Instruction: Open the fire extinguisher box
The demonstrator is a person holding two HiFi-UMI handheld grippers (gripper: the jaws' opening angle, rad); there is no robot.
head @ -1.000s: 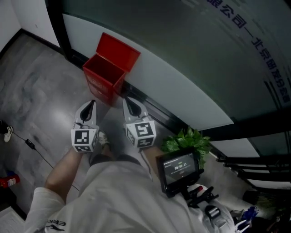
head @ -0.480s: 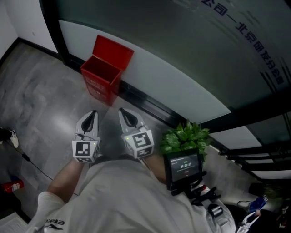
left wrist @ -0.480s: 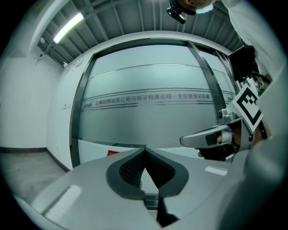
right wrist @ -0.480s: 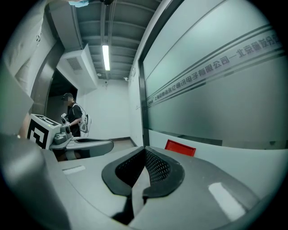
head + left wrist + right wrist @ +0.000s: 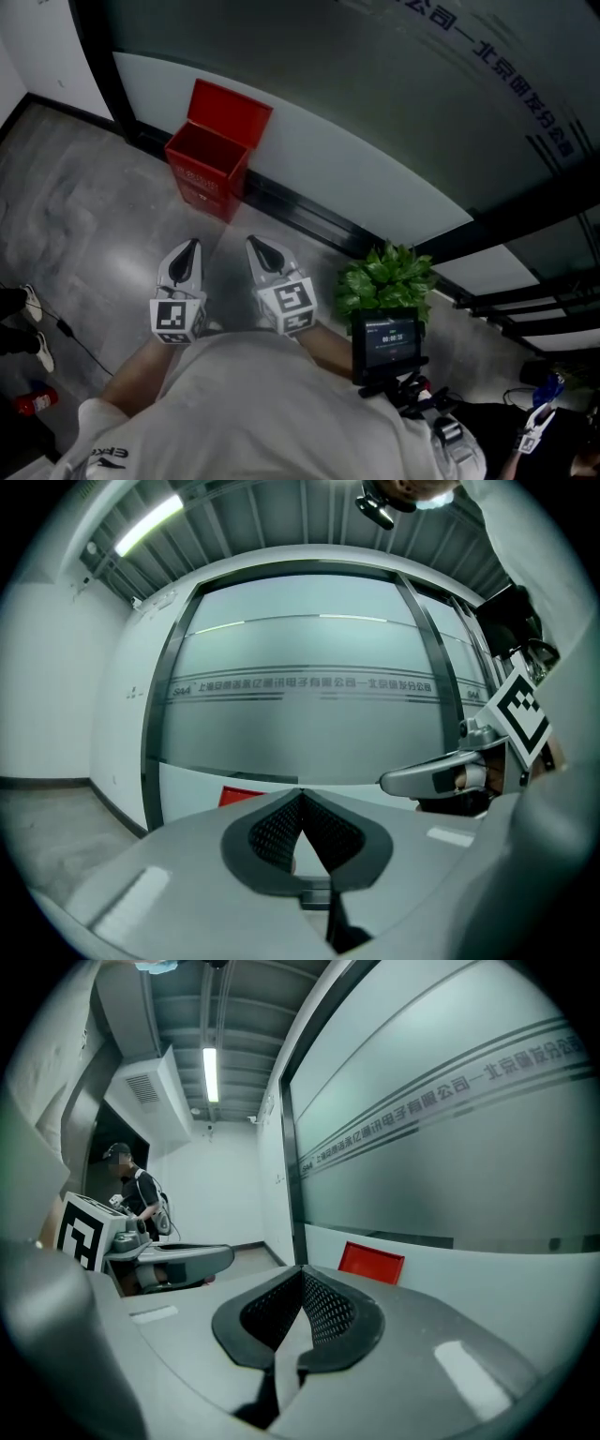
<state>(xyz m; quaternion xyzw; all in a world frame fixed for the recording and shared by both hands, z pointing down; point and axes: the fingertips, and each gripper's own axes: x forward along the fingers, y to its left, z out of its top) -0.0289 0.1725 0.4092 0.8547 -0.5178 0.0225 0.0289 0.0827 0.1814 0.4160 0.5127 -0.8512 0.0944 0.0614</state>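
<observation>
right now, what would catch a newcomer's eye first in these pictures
The bright red box, lid up, stands on the grey floor against the glass wall. Nearer, the left gripper and right gripper sit side by side short of it, both shut and empty; a green plant stands to their right.

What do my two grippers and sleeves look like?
Both the left gripper and right gripper are pale grey shells tapering to a point, lined with black textured pads. Each carries a cube of black-and-white square markers. The sleeve is white, with dark lettering.
</observation>
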